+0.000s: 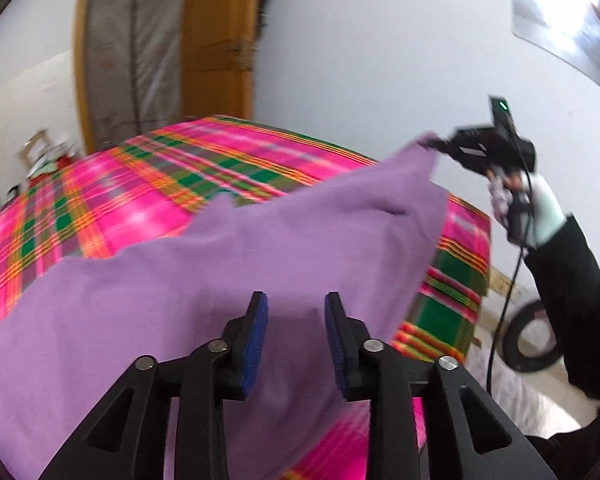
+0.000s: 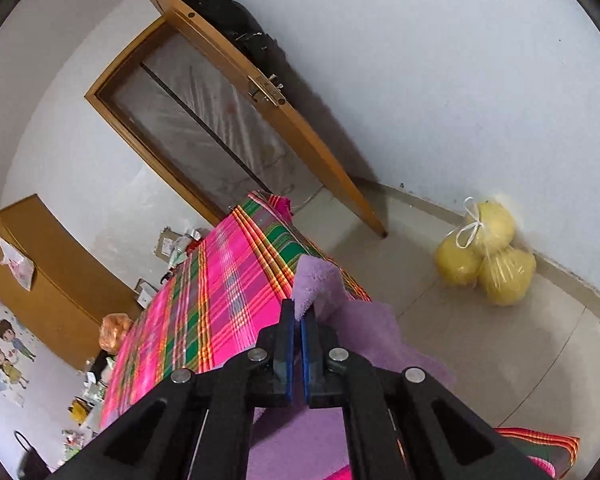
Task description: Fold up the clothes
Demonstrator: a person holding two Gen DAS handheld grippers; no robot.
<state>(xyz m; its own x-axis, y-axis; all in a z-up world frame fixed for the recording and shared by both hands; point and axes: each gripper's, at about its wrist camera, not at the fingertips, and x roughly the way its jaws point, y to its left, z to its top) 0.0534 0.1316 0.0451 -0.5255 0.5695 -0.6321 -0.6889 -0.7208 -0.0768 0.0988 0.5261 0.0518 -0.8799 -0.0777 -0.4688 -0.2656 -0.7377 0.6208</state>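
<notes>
On the plaid-covered table, one garment, mid-fold:

Right gripper (image 2: 299,322): jaws brought together on a corner of the purple garment (image 2: 320,292); a tuft of cloth stands up out of the blue pads (image 2: 288,344). Seen from the left wrist view, it (image 1: 430,143) is raised above the table's far right edge, with the cloth drawn up to it in a peak.

Left gripper (image 1: 296,312): fingers apart, nothing between the pads (image 1: 256,344); poised over the near part of the garment, contact not discernible.

Garment (image 1: 228,280): purple, plain, lying mostly on the plaid tablecloth (image 1: 148,184); its lifted edge runs from the near left up and away to the right gripper's corner.

Deciding relation: the garment's free near edge lies directly ahead of and below the left gripper, so the left hand is the nearer for the second hold; the right already has the far corner.

Judged step: gather the near corner, then carry both across.

Risk: a single lifted corner leaves the cloth slack, liable to bunch.

Surroundings: wooden door (image 2: 268,120), bagged yellow fruit (image 2: 486,256) on the floor.
</notes>
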